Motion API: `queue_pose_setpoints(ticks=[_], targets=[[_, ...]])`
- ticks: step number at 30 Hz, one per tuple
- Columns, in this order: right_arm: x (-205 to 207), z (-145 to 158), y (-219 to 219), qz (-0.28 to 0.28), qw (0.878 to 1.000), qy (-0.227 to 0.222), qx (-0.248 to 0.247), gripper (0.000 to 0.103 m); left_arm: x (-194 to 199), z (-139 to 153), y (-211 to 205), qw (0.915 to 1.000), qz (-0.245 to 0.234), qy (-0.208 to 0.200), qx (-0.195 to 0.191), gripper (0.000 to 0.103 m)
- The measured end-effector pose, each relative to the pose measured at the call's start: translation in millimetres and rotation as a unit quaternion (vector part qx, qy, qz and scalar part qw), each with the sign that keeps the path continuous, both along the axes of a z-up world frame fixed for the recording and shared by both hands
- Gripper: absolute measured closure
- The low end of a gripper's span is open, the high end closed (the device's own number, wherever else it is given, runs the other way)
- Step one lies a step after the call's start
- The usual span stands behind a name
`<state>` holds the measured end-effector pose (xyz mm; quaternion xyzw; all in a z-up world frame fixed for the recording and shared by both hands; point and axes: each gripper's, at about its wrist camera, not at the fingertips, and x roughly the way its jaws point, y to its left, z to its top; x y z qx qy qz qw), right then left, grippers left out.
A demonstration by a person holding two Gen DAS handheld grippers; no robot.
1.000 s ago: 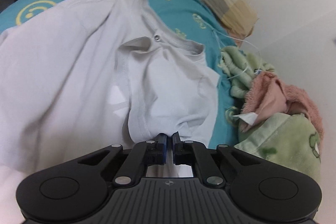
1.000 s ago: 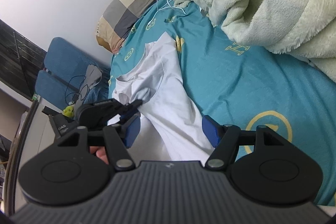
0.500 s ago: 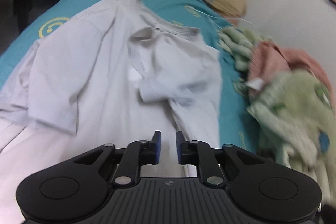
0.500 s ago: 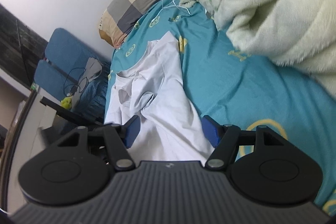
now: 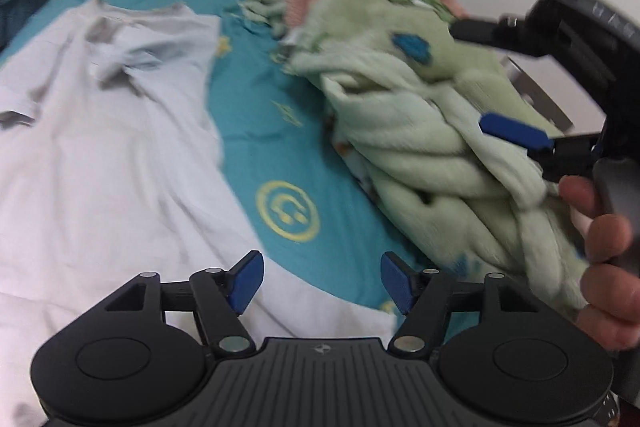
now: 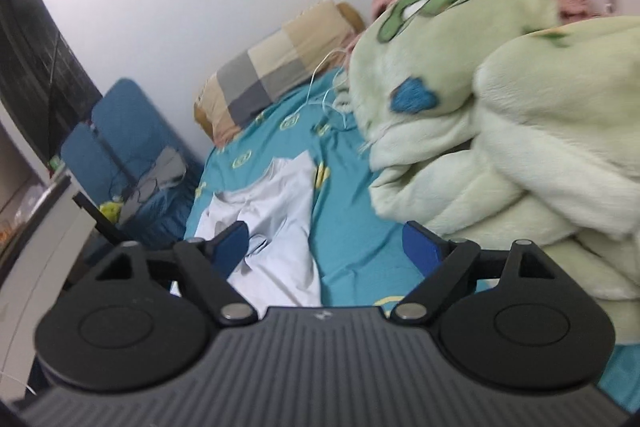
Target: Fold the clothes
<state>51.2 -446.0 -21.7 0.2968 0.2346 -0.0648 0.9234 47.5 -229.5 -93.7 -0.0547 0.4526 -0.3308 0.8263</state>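
- The left tool (image 5: pixel 322 281) is hovering over the bed with its jaws opening wide, nothing between them.
- The right tool (image 6: pixel 324 251) is also spreading its jaws, empty; in the left wrist view it (image 5: pixel 516 135) is gripped by a hand (image 5: pixel 604 239) beside the green blanket (image 5: pixel 420 131).
- The white shirt (image 5: pixel 108 147) is lying rumpled on the teal bedsheet (image 5: pixel 256 115), one sleeve folded across its chest.
- A checked pillow (image 6: pixel 280 67) is resting at the head of the bed.
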Motion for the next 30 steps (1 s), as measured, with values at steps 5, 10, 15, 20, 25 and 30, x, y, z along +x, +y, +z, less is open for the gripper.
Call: queue_pose_setpoints(ticks=[5,10,15,20,25,30], targets=[[-28,-3,-12,0.001,1.0,0.011,-0.023,0.017,27,-38,-38,0.9967,0.004,0.074,0.034,0.026],[-40,-10,-28,-0.015,0.999,0.02,-0.025,0.017,48,-72,-57,0.9869,-0.024,0.126,0.098,0.033],[-37,-17,-29,-0.006,0.999,0.035,-0.03,0.017,43,-72,-61,0.9807,-0.073,0.106,0.147,0.103],[-34,-21,-23,0.012,0.999,0.042,-0.013,0.017,45,-47,-29,0.9879,-0.068,0.1,0.097,0.103],[-23,-25,-9,0.065,0.996,0.061,-0.012,0.018,40,-6,32,0.9945,-0.046,0.073,0.059,0.103],[16,-53,-11,0.188,0.971,0.145,0.005,0.018,27,22,88,0.9972,-0.011,0.003,0.074,0.097]])
